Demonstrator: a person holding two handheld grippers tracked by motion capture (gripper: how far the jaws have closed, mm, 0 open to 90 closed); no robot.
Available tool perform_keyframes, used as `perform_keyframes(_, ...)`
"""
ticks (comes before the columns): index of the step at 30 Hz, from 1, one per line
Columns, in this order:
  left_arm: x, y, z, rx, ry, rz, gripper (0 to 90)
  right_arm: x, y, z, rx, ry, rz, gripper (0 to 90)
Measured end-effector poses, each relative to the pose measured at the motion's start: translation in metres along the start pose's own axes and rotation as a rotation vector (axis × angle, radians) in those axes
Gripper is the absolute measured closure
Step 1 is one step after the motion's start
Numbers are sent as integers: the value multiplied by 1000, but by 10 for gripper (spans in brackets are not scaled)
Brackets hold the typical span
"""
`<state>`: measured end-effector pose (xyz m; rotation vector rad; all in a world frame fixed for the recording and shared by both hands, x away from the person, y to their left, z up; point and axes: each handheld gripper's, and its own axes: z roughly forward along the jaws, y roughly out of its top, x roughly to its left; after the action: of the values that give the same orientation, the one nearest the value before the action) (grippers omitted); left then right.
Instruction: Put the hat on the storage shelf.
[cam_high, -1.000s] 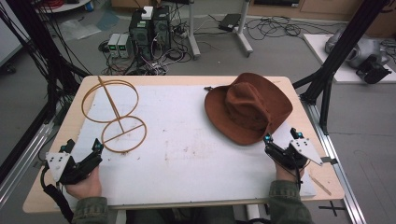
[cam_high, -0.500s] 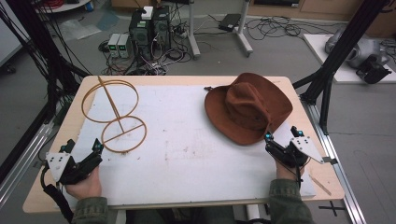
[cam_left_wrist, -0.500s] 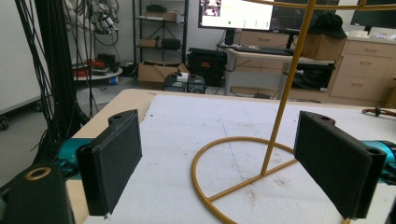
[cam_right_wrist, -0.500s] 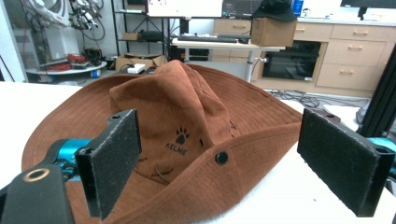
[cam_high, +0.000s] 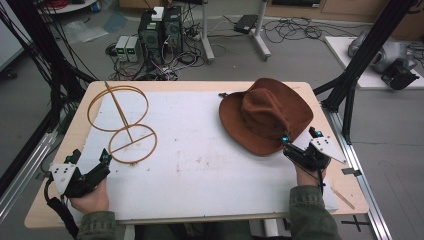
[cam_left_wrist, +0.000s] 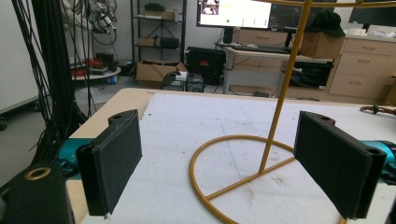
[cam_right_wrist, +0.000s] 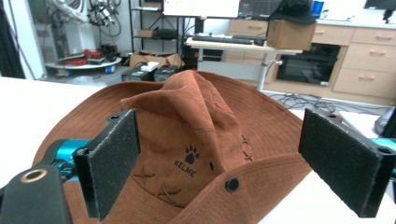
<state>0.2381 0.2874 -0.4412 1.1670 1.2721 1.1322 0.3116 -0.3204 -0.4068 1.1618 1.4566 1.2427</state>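
White padding (cam_high: 200, 165) covered one table (cam_high: 60, 150); one brown hat (cam_high: 265, 115) far right, one gold wire stand (cam_high: 122, 125) far left. Left gripper (cam_high: 102, 162) and right gripper (cam_high: 295, 145) were both held released.

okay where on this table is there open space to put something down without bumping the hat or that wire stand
The widest bare patch is the middle of the white mat, between the gold wire stand on the left and the brown hat on the right, reaching the near edge. It is crowded at the near corners, where the left gripper and right gripper sit close to them.
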Motion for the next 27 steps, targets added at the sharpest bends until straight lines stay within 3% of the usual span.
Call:
perform_keyframes(11, 2, -1, 1, 1, 1, -2, 156, -10, 4, 28, 114, 99, -11, 121)
perform_keyframes(20, 2, -1, 1, 5, 0, 1, 156, -14, -1, 44, 146, 85, -19, 122)
perform_keyframes(27, 2, -1, 3, 7, -7, -2, 155, -18, 2, 66, 197, 92, -54, 123)
